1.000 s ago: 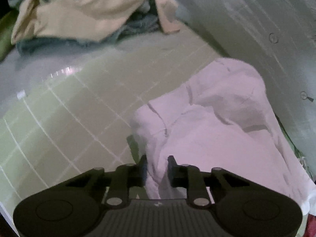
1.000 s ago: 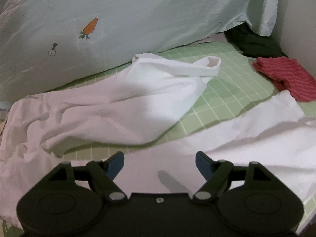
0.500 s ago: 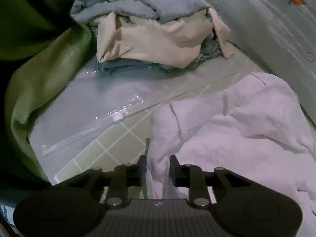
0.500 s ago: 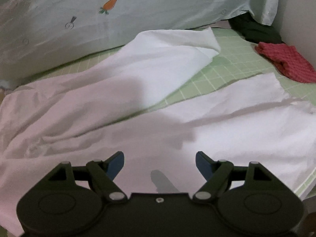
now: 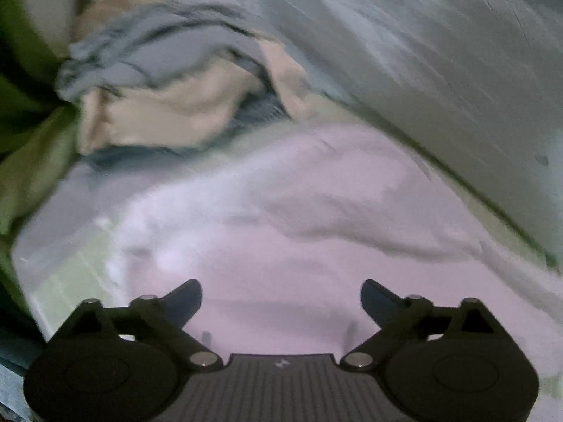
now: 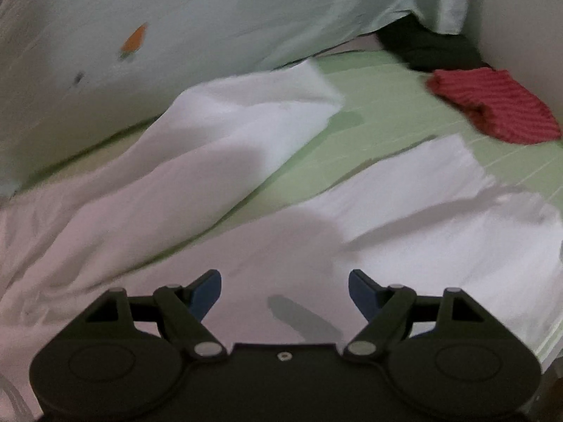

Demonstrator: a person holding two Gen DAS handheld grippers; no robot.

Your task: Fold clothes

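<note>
A white garment [image 5: 281, 218] lies spread on the green checked sheet. My left gripper [image 5: 281, 299] is open and empty just above it; the view is blurred. In the right wrist view the same white garment [image 6: 211, 161] stretches across the sheet [image 6: 380, 119], with one flap reaching toward the pillow and another part to the right. My right gripper [image 6: 285, 292] is open and empty above the near part of the cloth.
A heap of beige and grey-blue clothes [image 5: 169, 84] lies at the far left. A pale pillow with a carrot print [image 6: 176, 17] runs along the back. A red striped cloth [image 6: 492, 105] and a dark garment [image 6: 429, 45] lie at the far right. A green curtain [image 5: 24, 112] hangs left.
My left gripper has opened and let go of the white garment's edge, which now lies on the sheet. The right gripper has stayed open and shifted slightly over the cloth.
</note>
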